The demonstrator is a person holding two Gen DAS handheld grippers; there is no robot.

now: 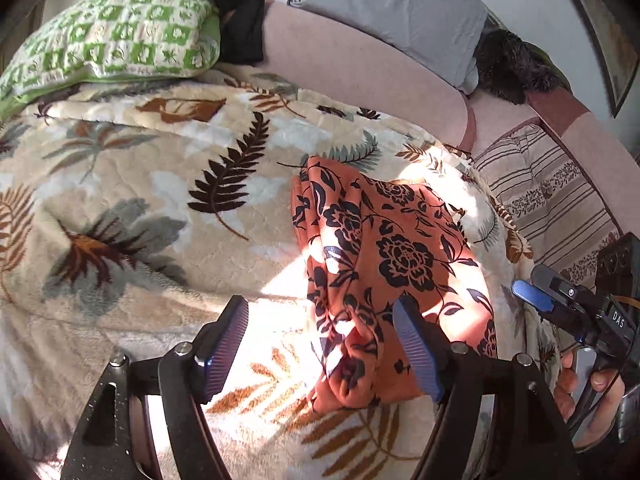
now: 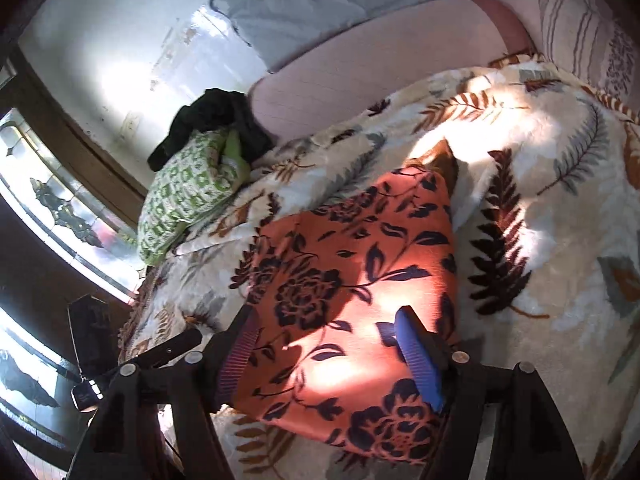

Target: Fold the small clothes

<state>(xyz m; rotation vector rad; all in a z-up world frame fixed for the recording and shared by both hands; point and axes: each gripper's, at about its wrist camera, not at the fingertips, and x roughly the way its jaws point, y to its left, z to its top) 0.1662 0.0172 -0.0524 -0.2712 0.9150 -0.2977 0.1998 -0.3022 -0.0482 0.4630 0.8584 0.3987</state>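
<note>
Two grippers: both stand with jaws spread and nothing clamped between the pads.
Left gripper (image 1: 320, 354): hovers over the near corner of the garment; its right pad overlaps the cloth edge in view, contact cannot be confirmed.
Right gripper (image 2: 330, 354): hovers above the garment's near end, cloth visible below the gap.
Garment: orange fabric with black flower print (image 2: 352, 280), lying just ahead of both tools as a compact, roughly rectangular bundle on the cream leaf-patterned plush blanket (image 1: 120, 208).
Progress: fold judged largely complete; near-left edge looks bunched and may need smoothing.
Surroundings: green-and-white patterned pillow (image 1: 116, 40) and black clothing heap (image 1: 232, 12) far ahead; grey cushion (image 1: 400, 12) beyond.
Obstructions: none close to the garment.
</note>
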